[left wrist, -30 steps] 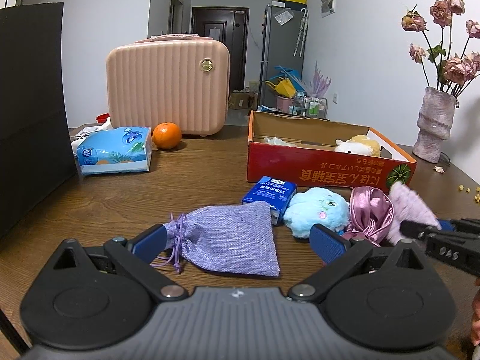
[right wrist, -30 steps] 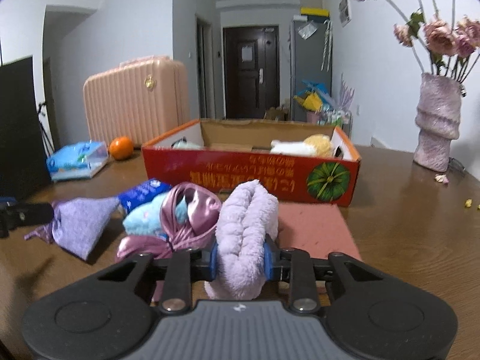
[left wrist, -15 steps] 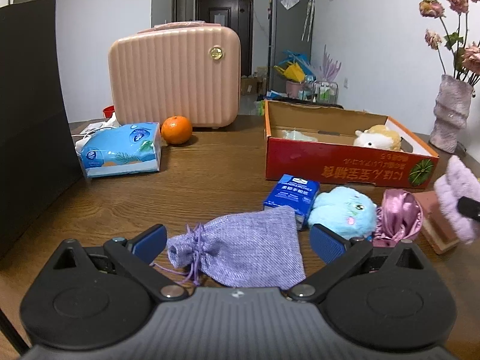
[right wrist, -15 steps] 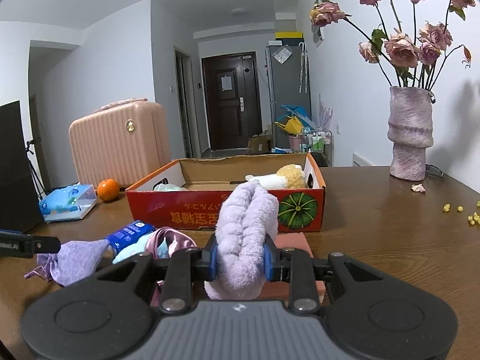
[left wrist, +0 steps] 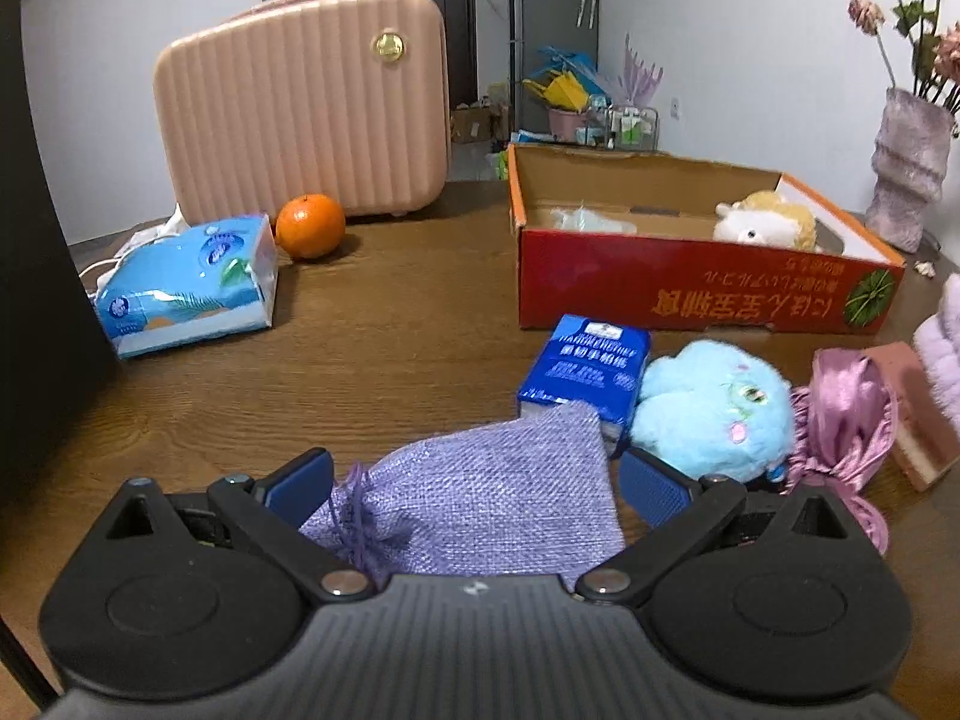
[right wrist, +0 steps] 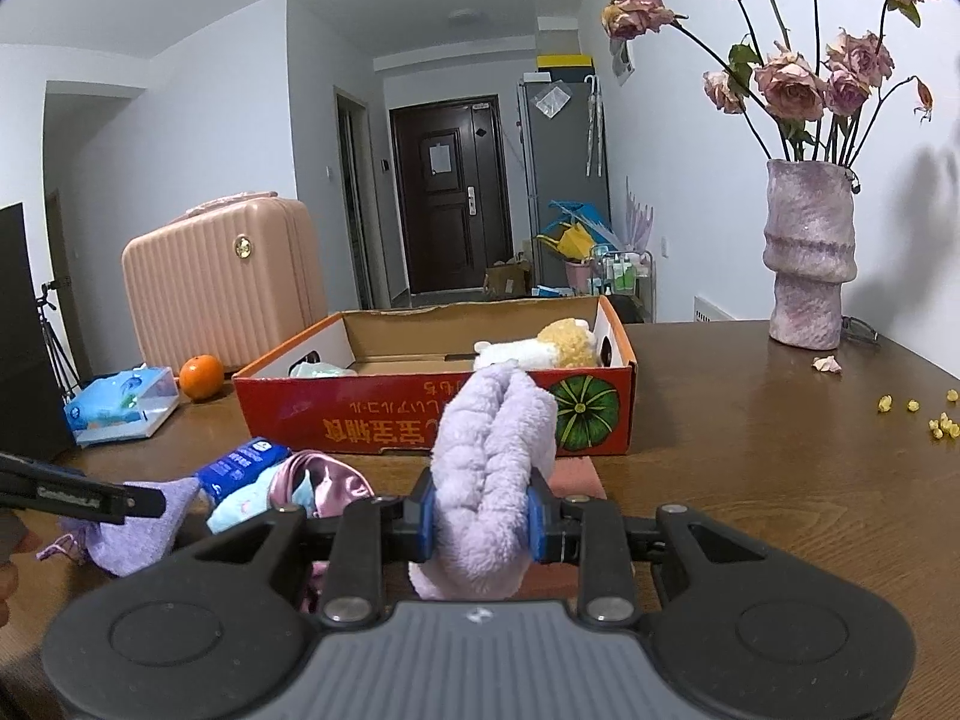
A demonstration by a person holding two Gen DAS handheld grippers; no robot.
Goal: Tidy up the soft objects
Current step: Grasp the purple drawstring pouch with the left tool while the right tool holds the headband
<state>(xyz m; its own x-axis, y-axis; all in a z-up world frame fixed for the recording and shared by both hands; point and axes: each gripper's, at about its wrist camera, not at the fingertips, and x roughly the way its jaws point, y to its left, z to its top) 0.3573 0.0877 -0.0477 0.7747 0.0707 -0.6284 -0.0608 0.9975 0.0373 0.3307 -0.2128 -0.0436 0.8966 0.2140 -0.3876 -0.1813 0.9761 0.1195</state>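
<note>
1. Jaws of the right gripper (right wrist: 478, 519) are clamped on a fluffy lilac towel (right wrist: 489, 468), which stands folded upright between the blue pads, in front of the red cardboard box (right wrist: 384, 420).
2. Jaws of the left gripper (left wrist: 474, 483) stand wide apart, one on either side of the purple drawstring pouch (left wrist: 492, 492); the pads do not press on it.
3. The pouch lies on the wooden table (left wrist: 372, 360), overlapping a blue packet (left wrist: 585, 369).
4. A blue plush toy (left wrist: 714, 408) and a pink satin bag (left wrist: 840, 414) lie beside the packet.
5. Inside the box sit a cream-and-yellow plush (right wrist: 546, 351) and a pale item, possibly cloth.
</note>
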